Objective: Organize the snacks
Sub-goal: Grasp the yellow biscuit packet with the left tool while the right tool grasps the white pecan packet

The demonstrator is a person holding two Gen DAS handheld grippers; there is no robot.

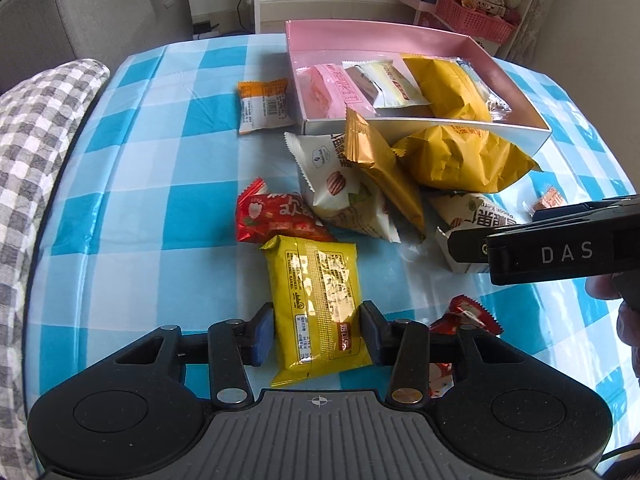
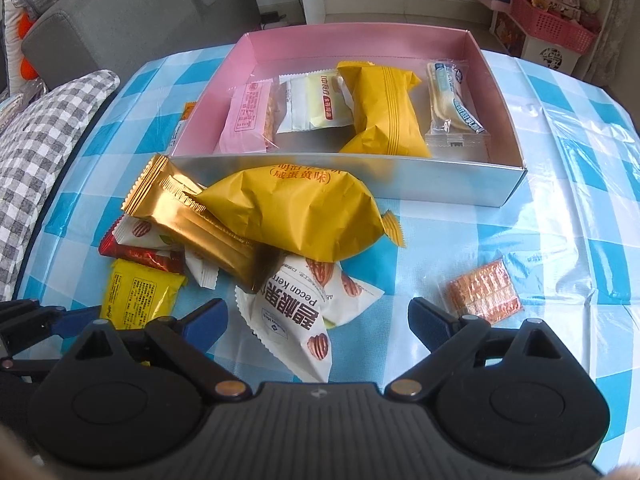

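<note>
My left gripper has its blue pads against both sides of a yellow snack packet lying on the blue checked tablecloth. My right gripper is open around a white pecan packet, not touching it. A pink-lined box behind holds a pink packet, a white packet, a yellow packet and a clear packet. A loose pile lies in front: a large yellow packet, a gold packet, a red packet.
An orange-white packet lies left of the box. A small orange packet lies right of my right gripper. Another red packet lies near my left gripper. A grey checked cushion borders the table's left edge.
</note>
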